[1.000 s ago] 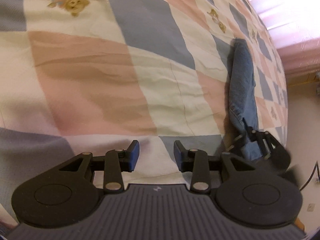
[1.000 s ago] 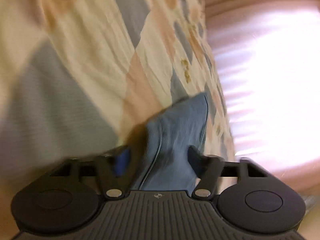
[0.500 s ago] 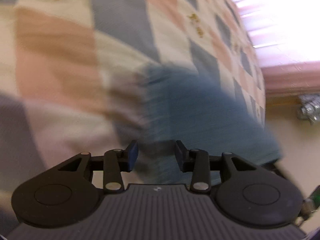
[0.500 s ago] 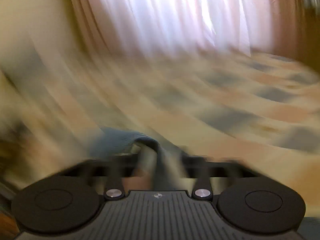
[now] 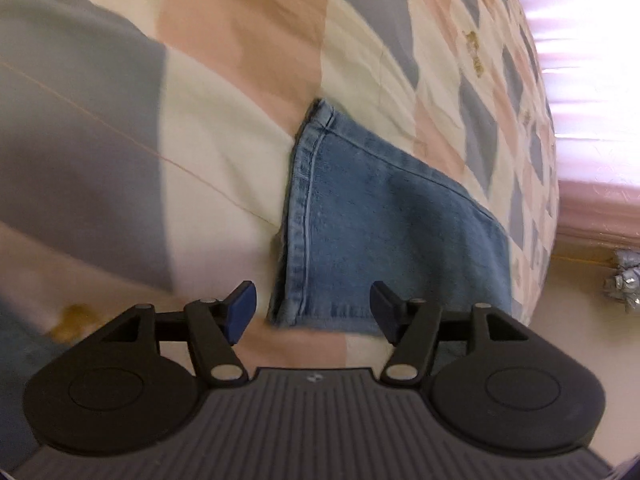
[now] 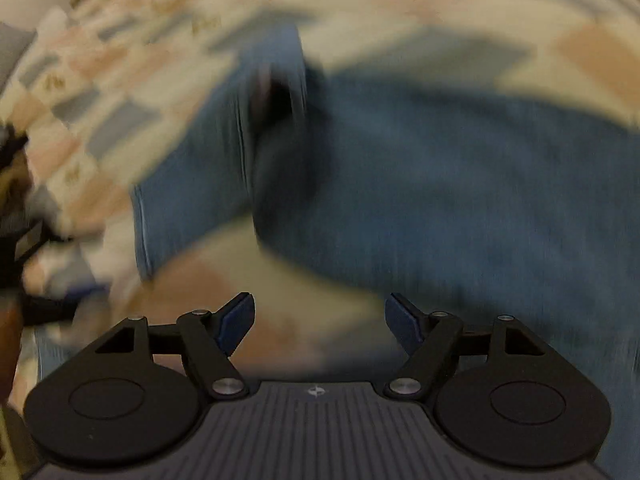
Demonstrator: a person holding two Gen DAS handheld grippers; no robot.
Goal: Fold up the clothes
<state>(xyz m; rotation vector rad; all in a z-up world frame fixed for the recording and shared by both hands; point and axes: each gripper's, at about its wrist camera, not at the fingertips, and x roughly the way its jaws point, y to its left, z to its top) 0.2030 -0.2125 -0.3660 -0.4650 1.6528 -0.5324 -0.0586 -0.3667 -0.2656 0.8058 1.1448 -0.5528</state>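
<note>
Both my grippers have let go since the earlier frame: left gripper (image 5: 312,308) and right gripper (image 6: 320,318) spread wide, empty. Jeans (image 5: 384,232) lie on checked quilt (image 5: 224,152), just beyond the fingertips.

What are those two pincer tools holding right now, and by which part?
Nothing. The left gripper and the right gripper both stand open and empty above the blue denim jeans on the patchwork quilt.

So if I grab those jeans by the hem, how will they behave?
The jeans lie flat against the patchwork quilt, so they would probably hang limp. The stitched hem looks thick, likely a firm hold for the open left claw. Denim probably feels fairly heavy.
</note>
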